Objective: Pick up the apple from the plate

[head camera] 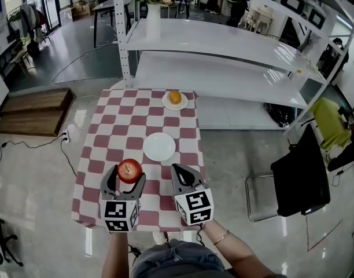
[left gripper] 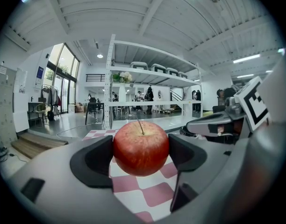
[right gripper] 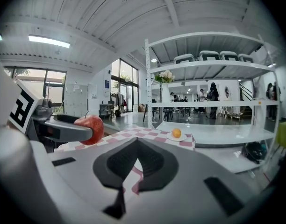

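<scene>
A red apple (head camera: 130,170) (left gripper: 141,148) is held above the near left part of the checked table, and my left gripper (head camera: 128,174) (left gripper: 141,154) is shut on it, one pad on each side. The apple (right gripper: 90,129) also shows at the left of the right gripper view. An empty white plate (head camera: 159,146) lies at the table's middle, just beyond both grippers. My right gripper (head camera: 179,175) (right gripper: 136,166) hovers to the right of the apple, its jaws shut with nothing between them.
A second small plate (head camera: 174,101) (right gripper: 176,136) with an orange (head camera: 174,97) on it sits at the table's far edge. Behind stands a white metal shelf rack (head camera: 223,45). A black chair (head camera: 295,178) stands to the right.
</scene>
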`<state>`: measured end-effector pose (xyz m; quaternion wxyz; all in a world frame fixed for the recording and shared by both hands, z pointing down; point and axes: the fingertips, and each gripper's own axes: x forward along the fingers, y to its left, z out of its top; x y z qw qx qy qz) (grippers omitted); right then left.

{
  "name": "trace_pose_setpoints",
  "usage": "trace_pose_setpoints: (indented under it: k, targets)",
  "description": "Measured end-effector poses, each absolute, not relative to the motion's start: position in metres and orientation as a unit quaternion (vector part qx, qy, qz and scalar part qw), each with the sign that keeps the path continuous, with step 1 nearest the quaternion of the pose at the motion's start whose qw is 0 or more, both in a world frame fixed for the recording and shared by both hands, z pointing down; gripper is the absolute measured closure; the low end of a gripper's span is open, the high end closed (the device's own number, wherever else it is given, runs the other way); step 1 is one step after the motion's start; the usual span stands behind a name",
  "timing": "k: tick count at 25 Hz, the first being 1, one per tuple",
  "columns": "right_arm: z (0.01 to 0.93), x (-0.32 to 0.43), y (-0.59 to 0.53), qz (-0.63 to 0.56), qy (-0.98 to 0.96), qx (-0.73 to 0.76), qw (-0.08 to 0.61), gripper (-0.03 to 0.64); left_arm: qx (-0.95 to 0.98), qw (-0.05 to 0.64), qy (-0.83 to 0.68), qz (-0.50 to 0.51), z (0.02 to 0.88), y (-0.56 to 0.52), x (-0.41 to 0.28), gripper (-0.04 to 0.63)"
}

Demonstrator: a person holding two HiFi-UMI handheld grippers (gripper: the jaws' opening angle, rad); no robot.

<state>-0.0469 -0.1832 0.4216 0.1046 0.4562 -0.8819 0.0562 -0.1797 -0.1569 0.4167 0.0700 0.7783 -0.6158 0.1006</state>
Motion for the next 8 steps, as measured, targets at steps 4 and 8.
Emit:
trace_pose_setpoints:
  k: [4, 8]
  targets:
    - [0.4217, -0.0463, -0.1837, 0.059, -0.882, 0.457, 0.103, 0.609, 0.777, 0.071, -0.617, 0.101, 0.4176, -0.1553, -0.1806, 0.232]
    - [0.4238, -0.0447, -0.1834, 0.061, -0.882, 0.455, 0.104, 0.609, 0.775, 0.074, -0.619, 0.1, 0.42, -0.1531, -0.1808, 0.232]
